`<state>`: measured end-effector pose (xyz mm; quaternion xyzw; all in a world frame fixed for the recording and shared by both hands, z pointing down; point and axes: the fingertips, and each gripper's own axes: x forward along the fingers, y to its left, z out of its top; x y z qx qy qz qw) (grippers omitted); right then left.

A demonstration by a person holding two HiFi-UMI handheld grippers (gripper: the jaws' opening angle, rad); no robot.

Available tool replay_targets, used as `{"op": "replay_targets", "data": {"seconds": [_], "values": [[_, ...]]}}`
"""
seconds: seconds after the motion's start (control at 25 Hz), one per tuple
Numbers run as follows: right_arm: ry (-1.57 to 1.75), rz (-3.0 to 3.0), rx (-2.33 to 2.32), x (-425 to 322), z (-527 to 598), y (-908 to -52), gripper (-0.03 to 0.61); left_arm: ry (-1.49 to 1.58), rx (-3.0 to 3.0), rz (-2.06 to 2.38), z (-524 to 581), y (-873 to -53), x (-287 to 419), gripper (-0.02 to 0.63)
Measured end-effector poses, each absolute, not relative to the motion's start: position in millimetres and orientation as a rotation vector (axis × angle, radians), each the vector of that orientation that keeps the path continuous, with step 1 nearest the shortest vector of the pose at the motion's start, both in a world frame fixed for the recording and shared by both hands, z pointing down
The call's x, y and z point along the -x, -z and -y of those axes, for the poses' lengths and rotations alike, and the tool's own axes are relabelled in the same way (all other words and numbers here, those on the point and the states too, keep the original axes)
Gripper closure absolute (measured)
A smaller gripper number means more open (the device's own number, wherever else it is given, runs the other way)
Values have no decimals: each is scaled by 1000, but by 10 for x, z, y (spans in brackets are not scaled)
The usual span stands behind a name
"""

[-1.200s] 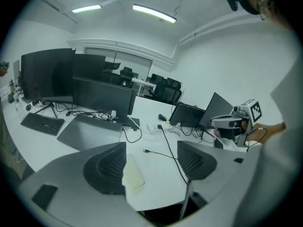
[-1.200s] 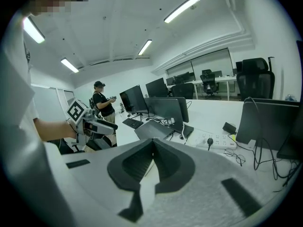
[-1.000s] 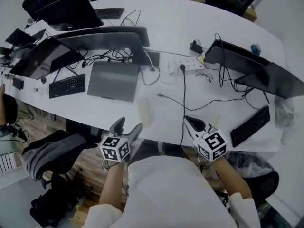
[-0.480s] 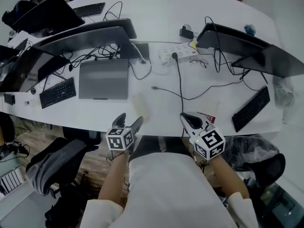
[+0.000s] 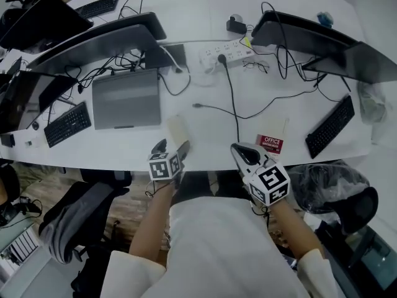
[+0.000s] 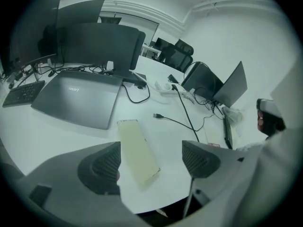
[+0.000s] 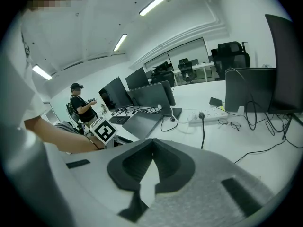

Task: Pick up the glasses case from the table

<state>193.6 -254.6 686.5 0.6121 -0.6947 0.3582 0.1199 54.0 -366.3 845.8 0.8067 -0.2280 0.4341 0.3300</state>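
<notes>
We see the glasses case (image 5: 177,130), a flat, pale cream oblong, lying on the white desk (image 5: 205,129) close to its near edge. A closed grey laptop (image 5: 126,98) sits at its ten o'clock. The left tongs (image 5: 172,148) hang at the case's six o'clock, nose tilted down toward it.

In the left gripper view the left tongs (image 6: 151,162) stand wide apart, their jaws having just been opening. The glasses case (image 6: 137,150) lies on the desk between them, and neither pad presses on it. Its near left corner slips behind the left jaw, so we cannot tell whether that jaw brushes it. In the head view one jaw covers the case's near end.

The right tongs (image 5: 239,149) hover over the desk edge, well apart from the case, with a red-and-white card (image 5: 270,144) at their one o'clock. We read "OFFICE" on it; the line beneath is too fine to make out. In the right gripper view the right tongs (image 7: 152,143) are closed tip to tip with nothing between them. Their own grey body fills the lower half of that view and hides the near desk.

A black cable (image 5: 233,98) runs from the power strip (image 5: 224,53) at twelve o'clock toward us, its lower end lost behind the right tongs. Spectacles (image 5: 255,66) lie just beside the strip, at its four o'clock.
</notes>
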Motion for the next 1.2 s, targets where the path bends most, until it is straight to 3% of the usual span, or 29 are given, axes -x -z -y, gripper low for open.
{"op": "replay_targets", "data": {"seconds": [1.2], "values": [[-1201,1928,-1791,-1941,2529,-7466,581,-1431,-2077,820,3870,-9600,-643,207]]}}
